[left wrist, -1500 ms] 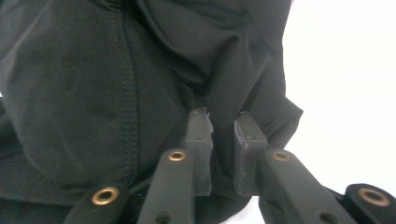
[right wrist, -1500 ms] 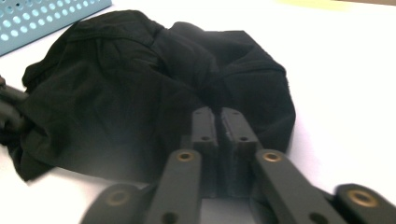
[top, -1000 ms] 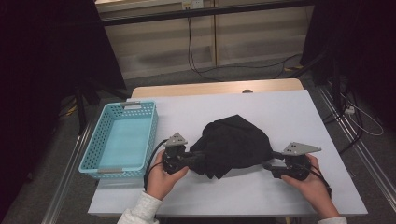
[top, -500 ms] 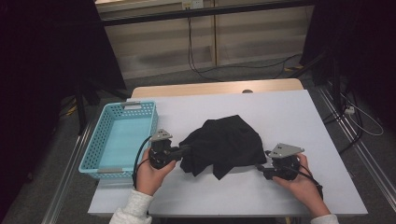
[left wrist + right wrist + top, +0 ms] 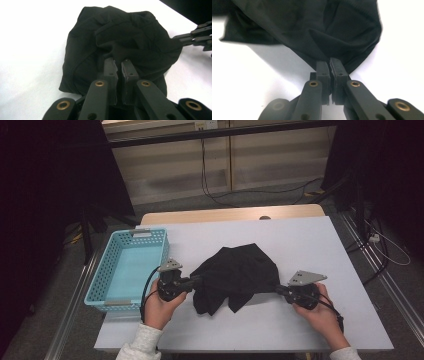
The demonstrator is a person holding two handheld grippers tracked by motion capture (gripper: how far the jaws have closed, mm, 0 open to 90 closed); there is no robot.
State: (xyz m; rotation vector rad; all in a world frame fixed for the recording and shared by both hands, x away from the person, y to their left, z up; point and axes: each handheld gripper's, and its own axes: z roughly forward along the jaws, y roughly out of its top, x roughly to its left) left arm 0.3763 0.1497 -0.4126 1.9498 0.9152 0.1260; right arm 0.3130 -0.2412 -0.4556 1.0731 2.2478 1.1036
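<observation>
On the white table (image 5: 320,250), between the two hands, lies a crumpled black garment (image 5: 235,270), its fabric heaped in the middle and trailing a loose flap toward the person. It sits right of the light blue basket (image 5: 102,285), apart from it, and looks partly raised off the surface where the two ends are pulled.

To do this step well, I judge both ends should be drawn apart evenly and low over the table, so the cloth spreads flat instead of bunching or slipping out of one grip. Pulling should stay gentle: the hold on each side is on a thin fold near the edge, and a sharp tug could strip it free. Lifting slightly before spreading would let the tucked flap drop out.

The left gripper (image 5: 119,65) has its jaws nearly together, pinching a fold of the garment at its left end; in the left gripper view the cloth bulges up just past the pads. The right gripper (image 5: 329,65) has just been closing, and its jaws now stand tight together on a fold at the garment's right corner, with fabric caught between the pads. Each gripper rests close above the table, held in a hand reaching in from the near edge.
</observation>
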